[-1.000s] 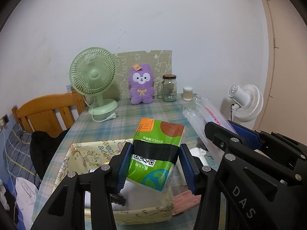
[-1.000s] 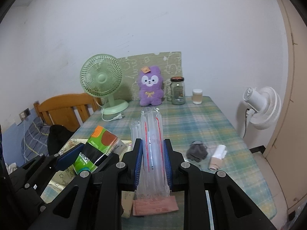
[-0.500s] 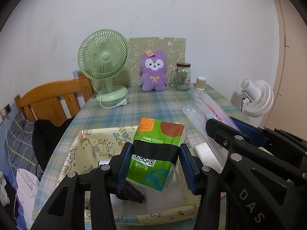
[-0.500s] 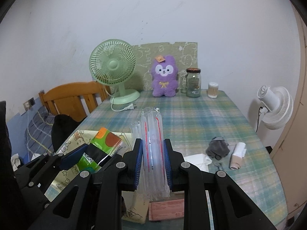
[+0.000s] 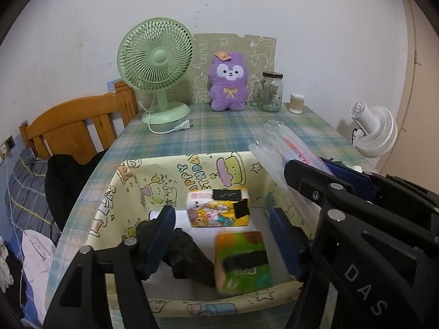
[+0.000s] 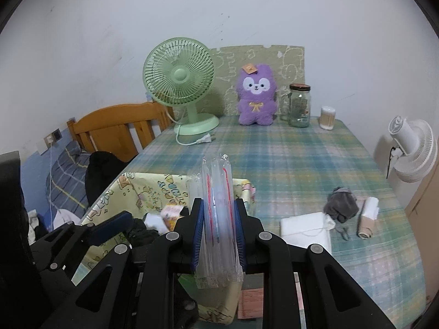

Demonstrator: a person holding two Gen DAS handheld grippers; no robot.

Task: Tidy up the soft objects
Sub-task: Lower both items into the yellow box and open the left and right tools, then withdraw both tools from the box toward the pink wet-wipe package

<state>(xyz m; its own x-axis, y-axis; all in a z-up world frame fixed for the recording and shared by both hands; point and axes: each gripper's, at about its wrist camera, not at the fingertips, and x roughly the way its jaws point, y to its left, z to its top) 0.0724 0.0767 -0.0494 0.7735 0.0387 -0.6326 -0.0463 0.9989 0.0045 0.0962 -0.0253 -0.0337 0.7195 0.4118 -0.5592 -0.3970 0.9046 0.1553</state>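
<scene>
Left gripper [image 5: 222, 235], fingers just spread, has dropped the green tissue pack [image 5: 242, 263] below them into the yellow cartoon-print fabric basket [image 5: 192, 170]. Right gripper [image 6: 218, 235] pinches a clear inflated plastic air-cushion sleeve [image 6: 218, 205], likely next into the basket.

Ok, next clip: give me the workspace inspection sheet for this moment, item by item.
Surface: plaid tablecloth.
Job's things: green tissue pack, blurred, in the yellow storage box, beside a cartoon tissue pack and a dark cloth; grey cloth and rolled cloth on the table.
Clutter: green fan, purple plush, glass jar.
Grippers: left hand-held gripper open, jaws just widened, pack released; right hand-held gripper shut on clear plastic sleeve.
Cables: fan cord, unplugged.
Surroundings: wooden chair, white fan.
</scene>
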